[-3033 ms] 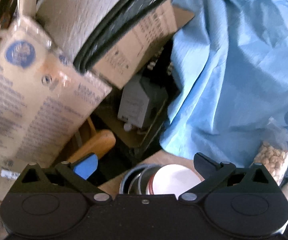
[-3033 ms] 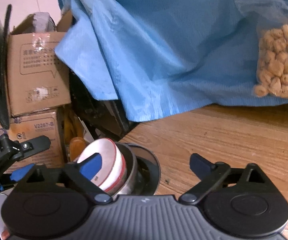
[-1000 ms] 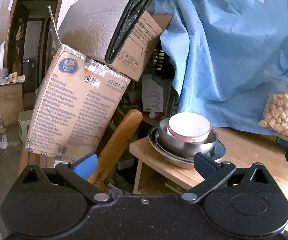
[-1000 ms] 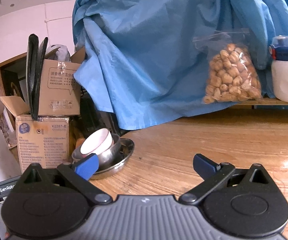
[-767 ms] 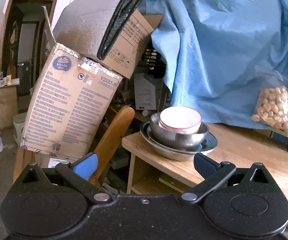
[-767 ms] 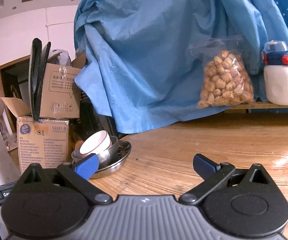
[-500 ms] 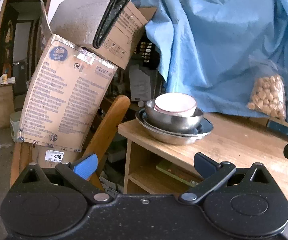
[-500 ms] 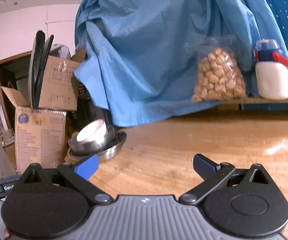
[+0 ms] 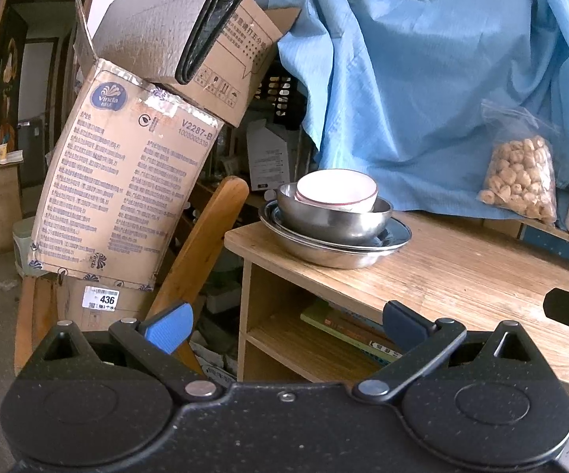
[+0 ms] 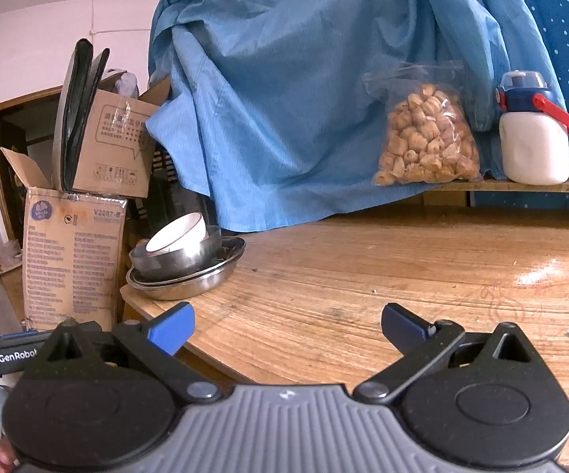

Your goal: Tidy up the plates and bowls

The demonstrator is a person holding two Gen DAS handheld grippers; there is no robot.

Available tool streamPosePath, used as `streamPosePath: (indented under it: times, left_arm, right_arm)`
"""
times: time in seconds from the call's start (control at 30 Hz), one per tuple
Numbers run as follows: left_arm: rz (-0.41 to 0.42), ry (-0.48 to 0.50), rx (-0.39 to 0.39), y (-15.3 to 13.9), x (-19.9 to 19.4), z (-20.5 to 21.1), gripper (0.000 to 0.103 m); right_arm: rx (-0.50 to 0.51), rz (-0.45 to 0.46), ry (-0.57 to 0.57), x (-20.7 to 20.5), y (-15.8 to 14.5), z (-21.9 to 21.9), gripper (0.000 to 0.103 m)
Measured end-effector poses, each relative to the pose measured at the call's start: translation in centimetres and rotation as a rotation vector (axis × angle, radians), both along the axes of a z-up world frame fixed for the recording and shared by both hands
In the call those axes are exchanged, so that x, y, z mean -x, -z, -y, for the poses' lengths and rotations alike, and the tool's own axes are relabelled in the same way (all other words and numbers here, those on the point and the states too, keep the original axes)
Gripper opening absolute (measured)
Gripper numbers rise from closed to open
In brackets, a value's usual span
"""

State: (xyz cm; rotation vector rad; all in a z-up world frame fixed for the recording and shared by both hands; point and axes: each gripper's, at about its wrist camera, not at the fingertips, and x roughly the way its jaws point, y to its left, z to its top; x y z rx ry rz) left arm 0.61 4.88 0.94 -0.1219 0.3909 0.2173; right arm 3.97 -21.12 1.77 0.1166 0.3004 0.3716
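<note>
A wooden table [image 10: 402,276] is standing before draped blue cloth [image 10: 304,98]; stacked cardboard boxes [image 9: 126,189] are leaning beside a wooden chair back [image 9: 201,244], white wall [image 10: 47,39] and dark doorway [image 9: 28,90] behind.

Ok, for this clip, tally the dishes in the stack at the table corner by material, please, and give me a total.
White ceramic bowl: 1, tilted, on top
Steel bowl: 1, holding the white one
Steel plates: 2 rims appear to show at the bottom, though the exact count is hard to tell
Total: 4 dishes, all nested in one stack on the wooden table
</note>
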Motion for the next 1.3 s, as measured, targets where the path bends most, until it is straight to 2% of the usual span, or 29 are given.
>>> streamPosePath:
  times: [1.3]
  left_arm:
    - [-0.005, -0.001, -0.021, -0.05, 0.37, 0.13, 0.102]
  right_arm:
    - [0.001, -0.014, -0.003, -0.21, 0.25, -0.08, 0.103]
